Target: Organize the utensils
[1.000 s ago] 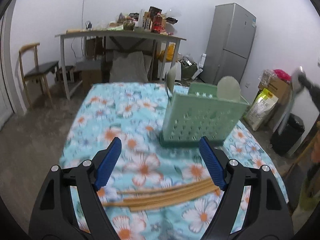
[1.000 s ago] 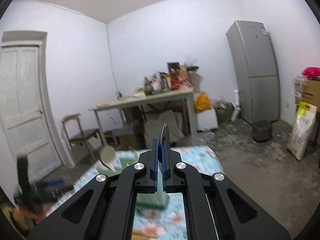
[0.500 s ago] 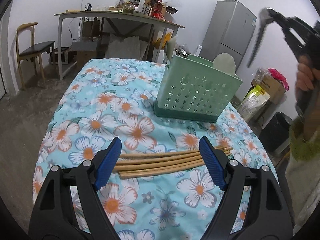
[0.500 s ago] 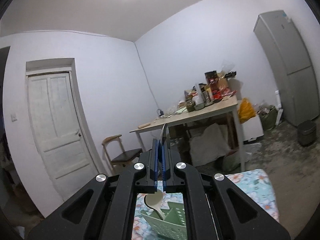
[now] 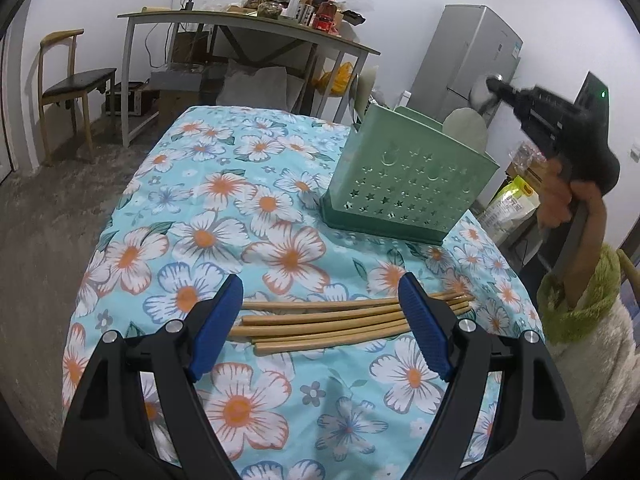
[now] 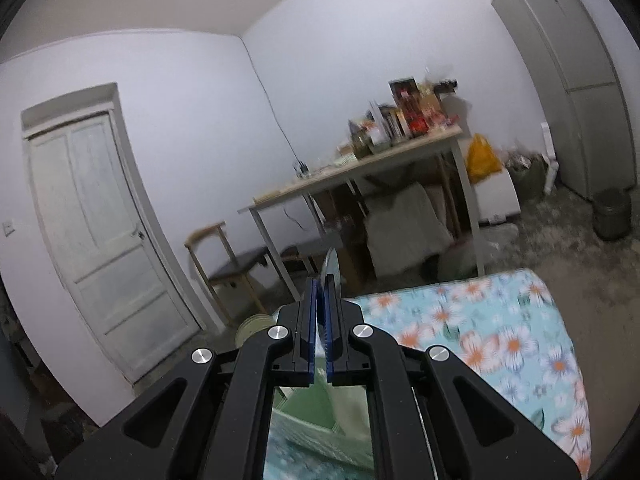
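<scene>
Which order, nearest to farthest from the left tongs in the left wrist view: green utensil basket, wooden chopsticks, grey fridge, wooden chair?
1. Wooden chopsticks, lying between the left tongs' open fingers.
2. Green utensil basket, mid-table, right.
3 and 4. Wooden chair, far left, and grey fridge, far right: too close to call.

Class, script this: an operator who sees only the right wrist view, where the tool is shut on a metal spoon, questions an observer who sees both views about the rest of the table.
Operator: What is left to sort?
Observer: Wooden chopsticks lie flat in a bundle on the floral tablecloth.
Operator: Has the left tool gripped them?
Observer: No. The left tool is open, with the chopsticks lying across between its fingers, ungripped.
</scene>
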